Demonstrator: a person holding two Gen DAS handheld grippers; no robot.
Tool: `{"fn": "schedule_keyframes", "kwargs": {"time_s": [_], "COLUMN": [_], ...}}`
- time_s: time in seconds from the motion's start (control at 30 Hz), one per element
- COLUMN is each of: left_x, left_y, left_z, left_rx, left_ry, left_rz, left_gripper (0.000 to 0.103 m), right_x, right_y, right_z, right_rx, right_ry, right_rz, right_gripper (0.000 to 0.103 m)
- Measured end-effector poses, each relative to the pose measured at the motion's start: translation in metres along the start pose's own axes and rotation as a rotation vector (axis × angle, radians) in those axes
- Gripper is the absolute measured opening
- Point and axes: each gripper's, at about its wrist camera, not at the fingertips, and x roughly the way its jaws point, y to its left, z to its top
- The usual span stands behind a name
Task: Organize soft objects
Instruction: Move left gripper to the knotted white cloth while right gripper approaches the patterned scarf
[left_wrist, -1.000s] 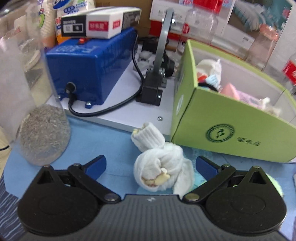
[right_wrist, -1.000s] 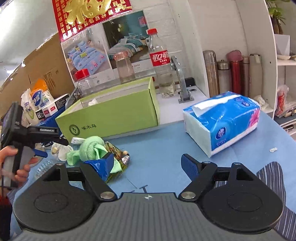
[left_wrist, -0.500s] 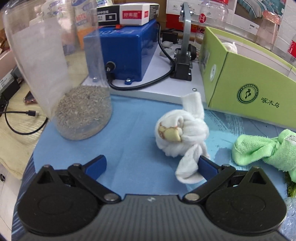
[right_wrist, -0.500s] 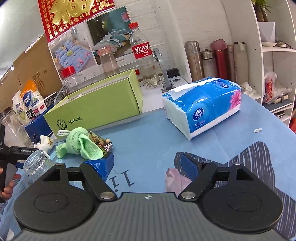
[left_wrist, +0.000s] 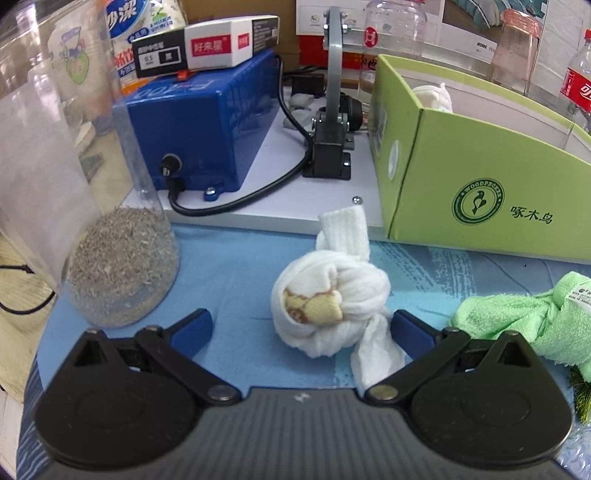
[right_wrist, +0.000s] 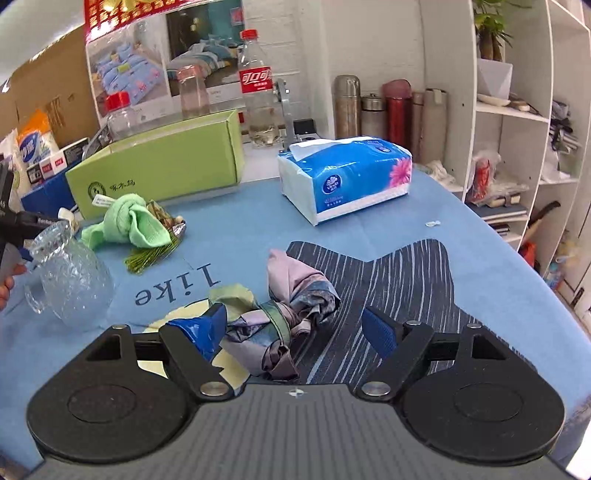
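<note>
Both grippers have swung onto new targets: the left gripper (left_wrist: 301, 328) now brackets a knotted white sock (left_wrist: 328, 302) lying on the blue tablecloth (left_wrist: 236, 266) before the green box (left_wrist: 480, 192), jaws apart, right pad touching its tail. Opposite, the right gripper (right_wrist: 295, 326) straddles a crumpled scarf (right_wrist: 291, 306), jaws wide, nothing gripped, seemingly poised for pickup.

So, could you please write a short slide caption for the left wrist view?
Open left gripper framing a knotted white sock on the blue tablecloth, beside the green box.
</note>
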Motion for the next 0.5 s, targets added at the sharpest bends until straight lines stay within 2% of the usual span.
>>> {"fn": "schedule_keyframes", "kwargs": {"time_s": [0.13,0.27,0.5], "left_x": [0.0,-0.001,0.001], "left_y": [0.0,0.0,0.001], "left_z": [-0.001,-0.002,-0.002], "left_rx": [0.005,0.011,0.014], "left_ry": [-0.008,-0.017,-0.03], "left_rz": [-0.002,-0.005,-0.007], "left_gripper": [0.102,0.102,0.102], "right_x": [0.016,0.04,0.042], "right_y": [0.008,0.008,0.013], "right_z": [0.012,0.011,0.004], "right_rx": [-0.039,0.012,-0.02], "right_ry": [-0.011,0.056,0.01], "right_rz": [0.001,0.048,0.035], "right_gripper": [0.067,0.067,0.07]}}
